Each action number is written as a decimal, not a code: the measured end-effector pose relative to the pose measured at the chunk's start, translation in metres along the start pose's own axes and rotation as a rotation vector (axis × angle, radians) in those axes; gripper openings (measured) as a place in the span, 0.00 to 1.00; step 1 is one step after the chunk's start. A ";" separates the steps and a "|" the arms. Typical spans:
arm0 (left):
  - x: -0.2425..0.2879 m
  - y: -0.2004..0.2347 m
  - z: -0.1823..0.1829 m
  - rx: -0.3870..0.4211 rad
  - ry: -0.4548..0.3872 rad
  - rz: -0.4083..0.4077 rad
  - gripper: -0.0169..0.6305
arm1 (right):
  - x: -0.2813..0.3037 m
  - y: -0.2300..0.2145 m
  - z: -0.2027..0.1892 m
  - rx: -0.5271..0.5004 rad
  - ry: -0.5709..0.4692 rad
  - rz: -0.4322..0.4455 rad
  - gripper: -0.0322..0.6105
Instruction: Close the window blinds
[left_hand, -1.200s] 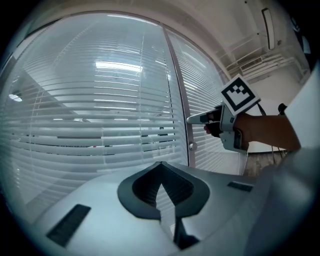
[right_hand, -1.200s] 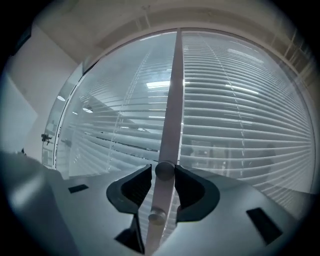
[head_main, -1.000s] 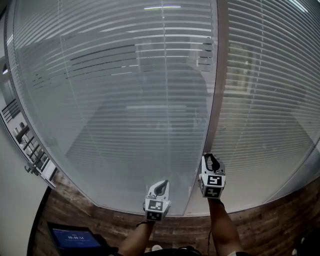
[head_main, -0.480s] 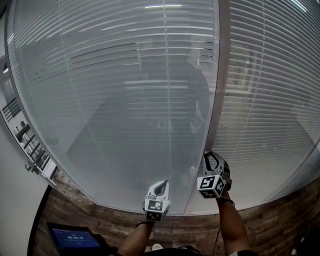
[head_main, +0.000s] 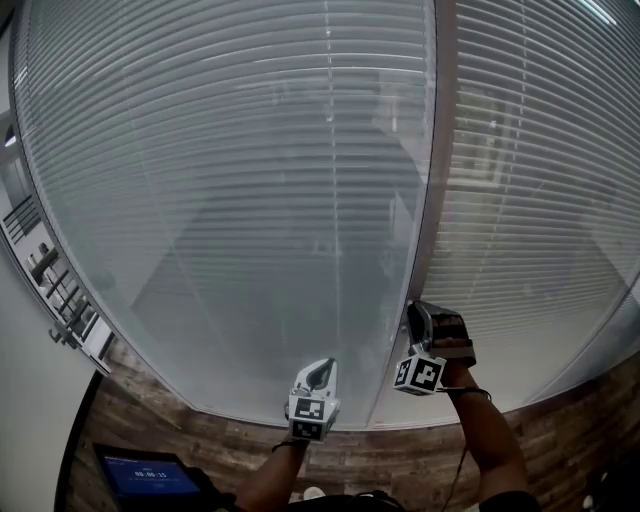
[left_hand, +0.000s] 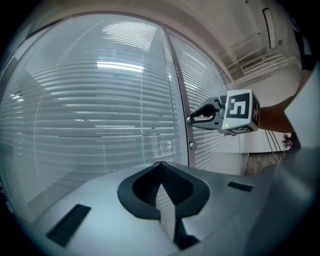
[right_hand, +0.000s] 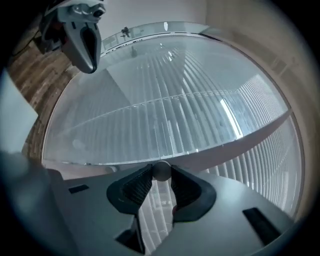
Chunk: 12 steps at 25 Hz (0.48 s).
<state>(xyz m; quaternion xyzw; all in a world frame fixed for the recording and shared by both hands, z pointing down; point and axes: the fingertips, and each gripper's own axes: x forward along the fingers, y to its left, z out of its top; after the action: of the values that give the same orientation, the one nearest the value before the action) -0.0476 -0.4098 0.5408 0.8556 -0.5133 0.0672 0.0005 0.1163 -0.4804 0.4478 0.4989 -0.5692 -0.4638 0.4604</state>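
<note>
- Right gripper (head_main: 415, 318): my jaws pinch the round knob (right_hand: 161, 171) at their tips; its axis points straight along them, so the turn is a wrist roll.
- Blinds (head_main: 250, 180): behind glass, ahead of the jaws.
- Left gripper (head_main: 320, 372): jaws pressed together, empty, farther from the knob.

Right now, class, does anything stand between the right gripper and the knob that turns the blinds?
Nothing visible does. The right gripper has its pads pressed on the small round knob at the window frame. A glass pane appears to cover the slats, so they are probably worked only through that knob.
</note>
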 end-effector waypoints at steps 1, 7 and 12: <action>0.000 -0.001 0.001 -0.001 -0.002 -0.001 0.03 | 0.000 0.000 0.000 -0.023 0.000 0.002 0.24; 0.001 -0.002 0.004 0.009 -0.008 -0.002 0.03 | 0.000 -0.001 -0.001 0.075 -0.014 0.001 0.24; 0.000 -0.005 0.007 -0.023 0.005 -0.012 0.03 | -0.009 -0.010 -0.001 0.704 -0.100 0.041 0.28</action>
<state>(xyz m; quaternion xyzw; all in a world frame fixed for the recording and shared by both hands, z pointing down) -0.0424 -0.4081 0.5342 0.8584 -0.5088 0.0635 0.0122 0.1193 -0.4726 0.4371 0.5919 -0.7260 -0.2539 0.2411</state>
